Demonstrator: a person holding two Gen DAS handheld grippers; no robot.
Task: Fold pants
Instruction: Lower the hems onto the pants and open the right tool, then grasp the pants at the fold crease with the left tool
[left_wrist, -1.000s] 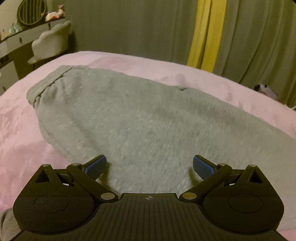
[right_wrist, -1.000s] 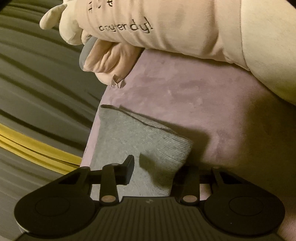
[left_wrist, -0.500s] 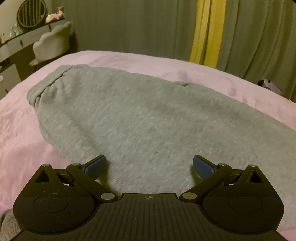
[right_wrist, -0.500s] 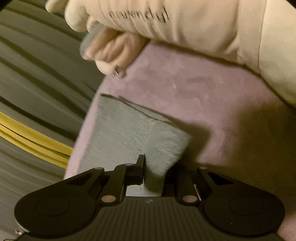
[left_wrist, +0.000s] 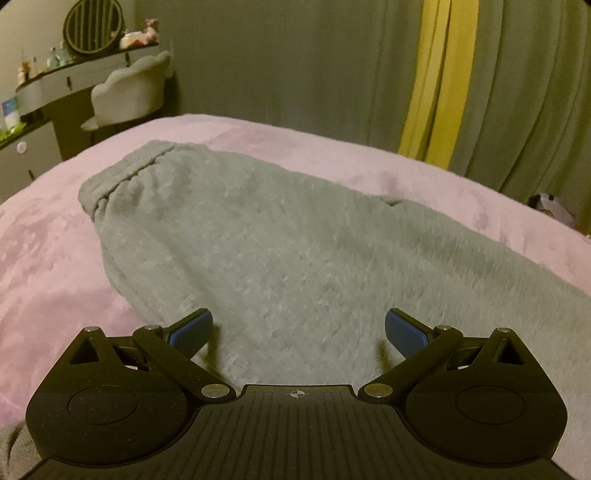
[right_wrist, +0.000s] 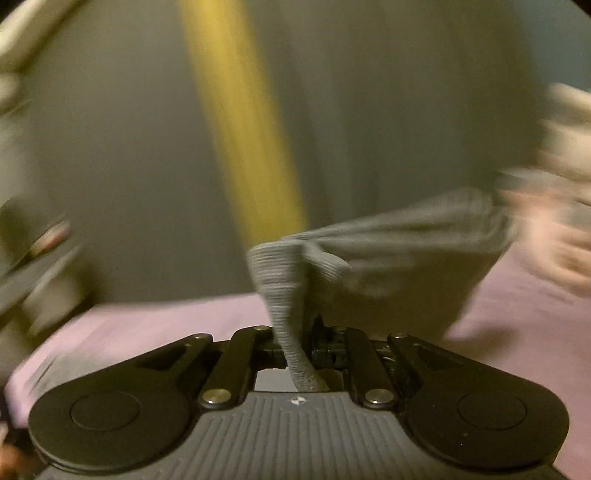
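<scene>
right hand-held gripper (right_wrist: 295, 347) pinches pants (right_wrist: 388, 251) cuff.

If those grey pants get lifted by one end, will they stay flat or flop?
Probably flop: the cuff pinched in the right gripper already bunches and sags. The pants look thick and fuzzy, so likely not slippery against the pink blanket.

Pants (left_wrist: 295, 258) fuzzy grey fleece; blanket (left_wrist: 48, 258) plush.
</scene>
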